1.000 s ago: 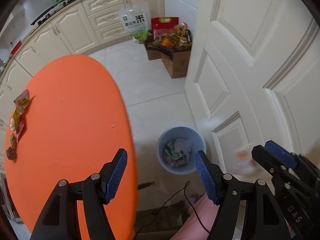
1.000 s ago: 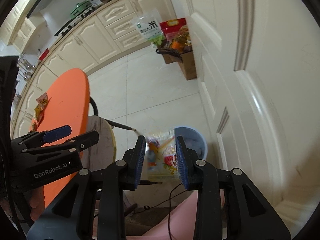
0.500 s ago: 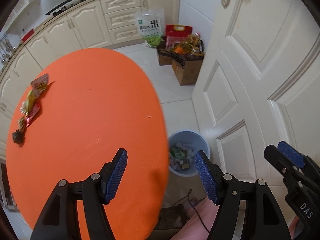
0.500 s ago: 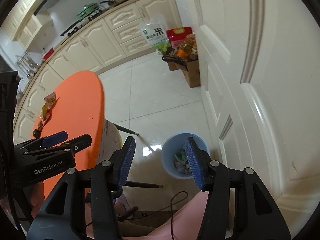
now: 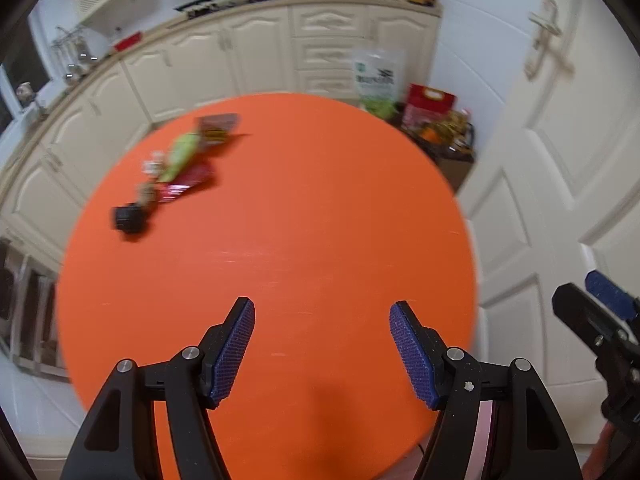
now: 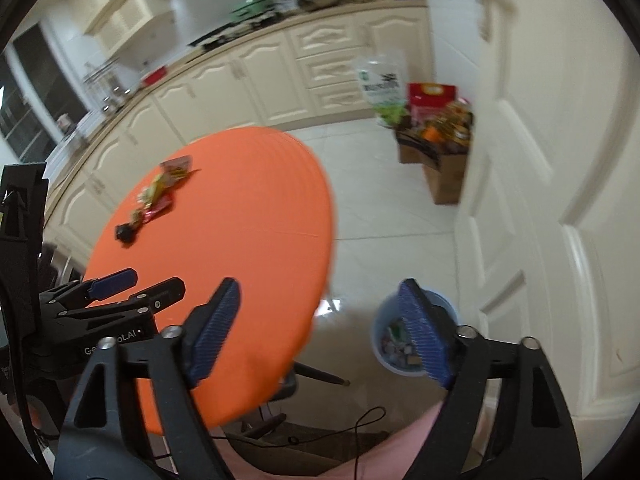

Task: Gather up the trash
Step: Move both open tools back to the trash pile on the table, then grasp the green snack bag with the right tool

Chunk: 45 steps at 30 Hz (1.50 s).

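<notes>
Both sets of jaws stand wide apart and hold nothing: the left gripper [image 5: 322, 344] hangs over the near part of the round orange surface [image 5: 320, 240], and the right gripper [image 6: 320, 332] is off its right edge, above the tiled floor [image 6: 384, 208]. The trash lies in a loose line on the far left of that surface: a small black object [image 5: 129, 219] nearest, then a red wrapper [image 5: 186, 182], a green wrapper [image 5: 181, 156] and a dark packet [image 5: 218, 127]. Behind the right gripper's right finger, a blue trash bin [image 6: 390, 338] with wrappers in it stands on the floor near the white door [image 6: 560, 160].
</notes>
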Each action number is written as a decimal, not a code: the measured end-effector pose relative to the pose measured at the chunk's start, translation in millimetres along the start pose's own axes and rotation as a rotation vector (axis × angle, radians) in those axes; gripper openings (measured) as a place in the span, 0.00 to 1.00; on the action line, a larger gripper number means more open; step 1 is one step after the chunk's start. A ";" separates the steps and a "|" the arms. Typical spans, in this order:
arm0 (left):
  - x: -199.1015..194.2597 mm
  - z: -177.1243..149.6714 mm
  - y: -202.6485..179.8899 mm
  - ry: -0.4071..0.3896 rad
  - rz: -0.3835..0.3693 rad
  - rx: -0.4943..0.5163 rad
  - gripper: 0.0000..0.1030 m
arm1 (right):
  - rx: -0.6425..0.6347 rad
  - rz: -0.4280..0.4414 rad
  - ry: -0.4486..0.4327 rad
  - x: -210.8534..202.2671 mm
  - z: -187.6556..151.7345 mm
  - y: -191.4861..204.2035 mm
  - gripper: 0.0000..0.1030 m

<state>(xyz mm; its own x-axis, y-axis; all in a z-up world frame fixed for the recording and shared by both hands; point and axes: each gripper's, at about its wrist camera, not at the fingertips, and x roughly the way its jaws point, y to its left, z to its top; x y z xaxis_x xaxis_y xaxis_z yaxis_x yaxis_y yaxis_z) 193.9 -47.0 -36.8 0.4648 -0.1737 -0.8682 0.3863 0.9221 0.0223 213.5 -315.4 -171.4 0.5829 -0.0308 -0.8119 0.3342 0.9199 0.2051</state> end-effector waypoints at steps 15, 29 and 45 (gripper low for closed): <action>15.5 -2.1 152.7 -0.014 0.136 -0.245 0.73 | -0.217 0.127 0.153 95.3 55.4 174.3 0.82; 84.8 51.4 258.4 0.070 0.039 -0.384 0.73 | -0.266 0.142 0.386 264.1 129.5 269.7 0.61; 127.6 78.7 293.2 0.124 -0.010 -0.417 0.73 | -0.242 0.281 0.354 254.5 129.3 253.2 0.13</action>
<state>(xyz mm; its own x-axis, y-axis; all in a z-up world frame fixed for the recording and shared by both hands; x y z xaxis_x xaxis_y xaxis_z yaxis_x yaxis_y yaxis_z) 429.2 173.9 -102.0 0.3534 -0.1635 -0.9211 0.0235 0.9859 -0.1659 542.3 -140.9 -255.5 0.3252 0.3261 -0.8876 -0.0045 0.9392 0.3434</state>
